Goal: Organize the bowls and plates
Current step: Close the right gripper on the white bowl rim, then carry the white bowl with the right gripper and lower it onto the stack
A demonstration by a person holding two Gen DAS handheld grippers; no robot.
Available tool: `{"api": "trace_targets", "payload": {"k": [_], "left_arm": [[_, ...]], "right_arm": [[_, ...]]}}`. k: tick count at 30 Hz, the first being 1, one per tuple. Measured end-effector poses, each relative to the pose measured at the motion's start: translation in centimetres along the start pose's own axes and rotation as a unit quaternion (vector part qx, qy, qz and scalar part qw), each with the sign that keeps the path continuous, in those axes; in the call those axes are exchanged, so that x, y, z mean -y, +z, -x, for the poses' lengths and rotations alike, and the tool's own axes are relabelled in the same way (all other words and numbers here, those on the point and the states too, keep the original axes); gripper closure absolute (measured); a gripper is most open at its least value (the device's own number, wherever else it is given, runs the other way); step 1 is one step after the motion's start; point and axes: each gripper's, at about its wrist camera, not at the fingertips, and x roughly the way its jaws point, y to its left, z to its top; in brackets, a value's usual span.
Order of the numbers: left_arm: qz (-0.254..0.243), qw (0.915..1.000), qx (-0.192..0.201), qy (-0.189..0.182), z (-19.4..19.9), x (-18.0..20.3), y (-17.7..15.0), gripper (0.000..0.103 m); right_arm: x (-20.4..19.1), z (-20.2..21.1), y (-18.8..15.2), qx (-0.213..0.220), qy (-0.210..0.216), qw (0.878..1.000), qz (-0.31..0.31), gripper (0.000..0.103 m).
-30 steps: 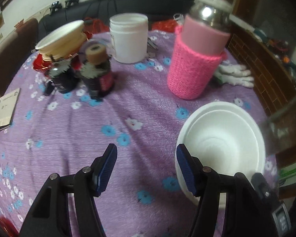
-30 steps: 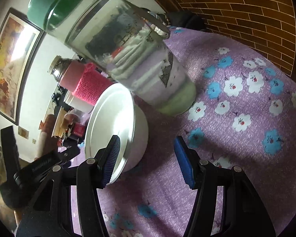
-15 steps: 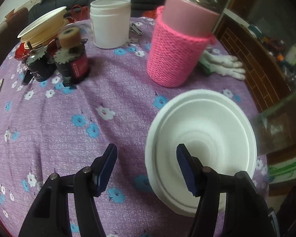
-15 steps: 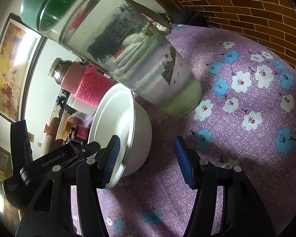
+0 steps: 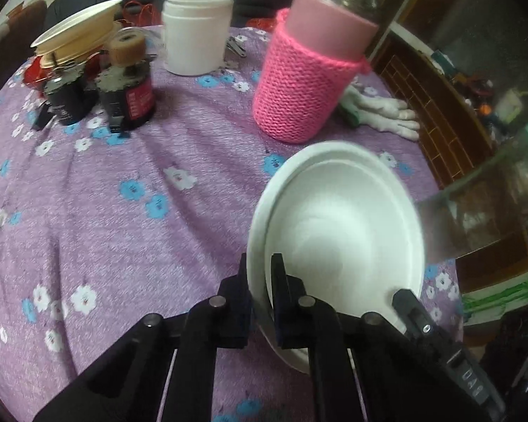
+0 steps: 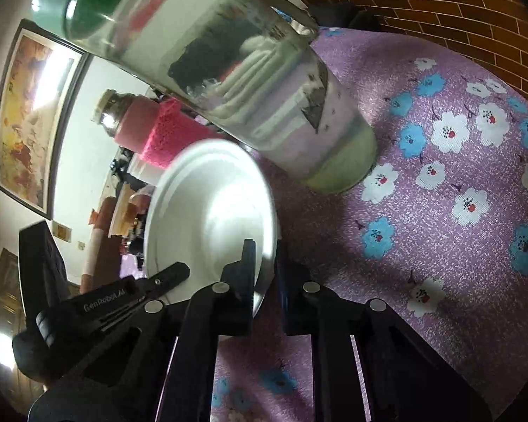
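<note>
Two grippers, left gripper (image 5: 260, 274) and right gripper (image 6: 265, 263), clamp opposite rims of white bowl (image 5: 338, 225).

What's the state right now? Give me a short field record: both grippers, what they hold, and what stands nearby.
left gripper: shut on the near rim of the white bowl
right gripper: shut on the same bowl's rim, at another spot
bowl: looks like two nested white pieces, tilted; whether it is off the cloth cannot be told
surface: purple floral tablecloth
close by: glass jar with green lid right beside the bowl; pink knit-sleeved flask behind it
farther back: white tub, two dark jars, other stacked dishes
</note>
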Motion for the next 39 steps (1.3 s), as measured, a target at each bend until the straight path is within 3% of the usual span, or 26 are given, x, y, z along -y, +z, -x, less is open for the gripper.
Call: {"api": "trace_targets", "payload": {"k": [8,11,14,18,26,32,39], "left_arm": [[0.024,0.9989,0.04,0.004,5.4,-4.0,-2.4,0.095],[0.039,0.9977,0.053,0.017,8.1,-6.3,-4.0,0.095],[0.052,0.9945,0.07,0.058,12.0,-9.6,-6.4,0.095],[0.072,0.9867,0.097,0.109,17.5,-14.1,-10.2,0.095],[0.138,0.9628,0.131,0.192,27.4,-24.8,-19.7,0.093],[0.181,0.9515,0.121,0.217,29.4,-30.0,-24.7,0.092],[0.205,0.9491,0.102,0.216,28.4,-33.3,-27.0,0.092]], "right_arm": [[-2.6,0.9,-1.7,-0.045,0.071,0.996,0.017,0.095],[-5.0,1.3,-3.1,-0.063,0.096,0.993,0.04,0.095],[-8.0,1.7,-5.9,-0.091,0.114,0.987,0.072,0.095],[-12.7,1.7,-11.6,-0.138,0.145,0.974,0.11,0.094],[-22.1,1.2,-23.9,-0.233,0.211,0.929,0.196,0.094],[-26.3,0.0,-32.4,-0.283,0.216,0.9,0.252,0.094],[-27.5,-2.3,-36.9,-0.302,0.194,0.888,0.288,0.094]]}}
